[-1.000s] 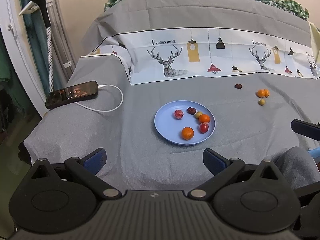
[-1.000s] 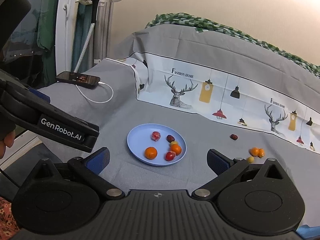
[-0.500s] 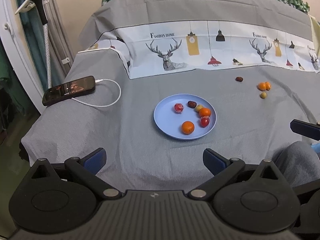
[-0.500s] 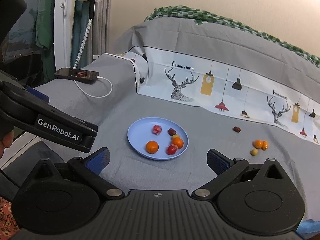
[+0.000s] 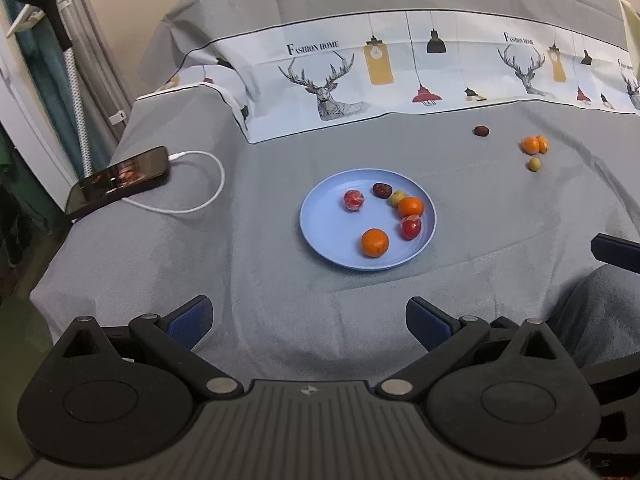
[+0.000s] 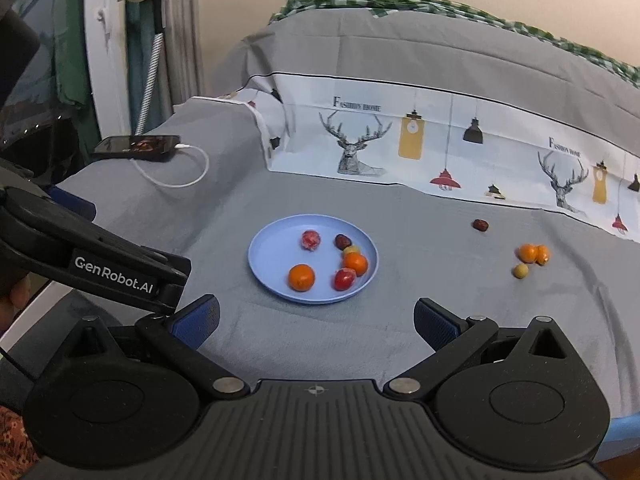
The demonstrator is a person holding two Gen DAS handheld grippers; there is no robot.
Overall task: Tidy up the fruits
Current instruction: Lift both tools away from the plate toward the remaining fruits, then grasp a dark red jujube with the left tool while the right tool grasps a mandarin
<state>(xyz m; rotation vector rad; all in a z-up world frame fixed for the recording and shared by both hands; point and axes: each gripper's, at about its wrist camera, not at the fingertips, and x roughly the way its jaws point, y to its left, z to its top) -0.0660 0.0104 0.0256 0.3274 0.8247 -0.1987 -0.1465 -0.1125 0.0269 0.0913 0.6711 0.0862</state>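
Note:
A light blue plate (image 5: 320, 216) (image 6: 268, 256) lies mid-bed on the grey sheet and holds several small fruits, among them an orange (image 5: 375, 242) (image 6: 301, 277) and a red one (image 5: 411, 228) (image 6: 344, 279). Off to the right on the sheet lie a dark date (image 5: 481, 131) (image 6: 480, 225), two touching oranges (image 5: 534, 145) (image 6: 532, 253) and a small yellow-green fruit (image 5: 533, 164) (image 6: 521, 270). My left gripper (image 5: 308, 318) is open and empty near the bed's front edge, well short of the plate. My right gripper (image 6: 316, 320) is likewise open and empty.
A black phone (image 5: 118, 181) (image 6: 138, 147) with a white charging cable (image 5: 200, 184) lies at the bed's left edge. A deer-print cloth (image 5: 400, 68) covers the raised back. A stand pole (image 6: 154, 52) rises at far left. The left gripper's body (image 6: 92, 264) shows in the right wrist view.
Both cameras have tilted or moved forward a little, so the plate and loose fruits sit higher in view. No fruit has moved and both grippers stay open.

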